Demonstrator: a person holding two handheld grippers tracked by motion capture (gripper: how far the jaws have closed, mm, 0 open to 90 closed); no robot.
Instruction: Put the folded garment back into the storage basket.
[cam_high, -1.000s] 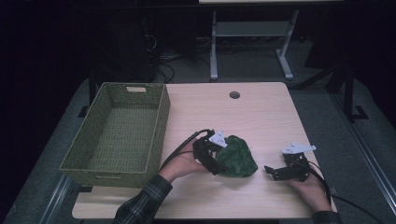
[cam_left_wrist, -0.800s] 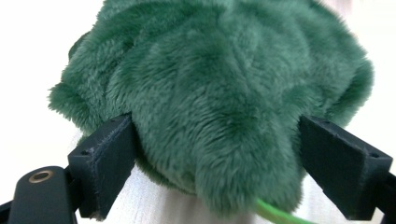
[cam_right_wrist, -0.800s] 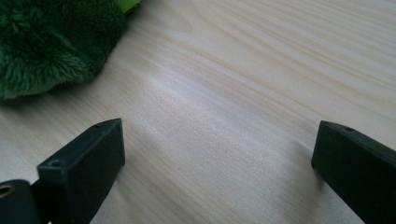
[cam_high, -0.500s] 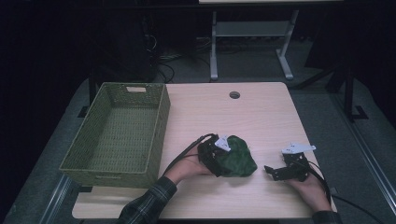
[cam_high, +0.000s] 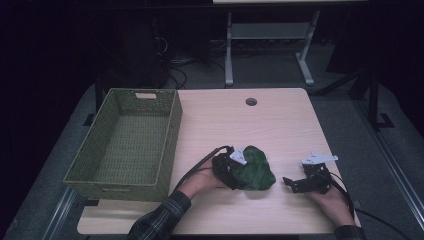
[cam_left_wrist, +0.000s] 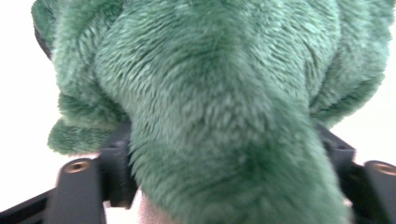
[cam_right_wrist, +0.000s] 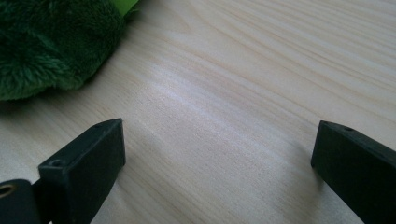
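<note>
A green plush toy lies on the wooden table, right of the middle and near the front. My left gripper reaches into the toy's left side. In the left gripper view the fur bulges between both black jaws and touches each. The jaws have just been closing with the toy between them. My right gripper rests low on the table to the toy's right, open, with bare wood between its jaws. An edge of the plush toy lies beyond its left jaw.
A green woven basket stands at the table's left side with nothing in it. A round cable hole sits near the table's far edge. A metal stand is on the floor behind the table.
My left hand has sunk and pushed its gripper further into the plush toy's left side. The right hand and its gripper have not moved.
</note>
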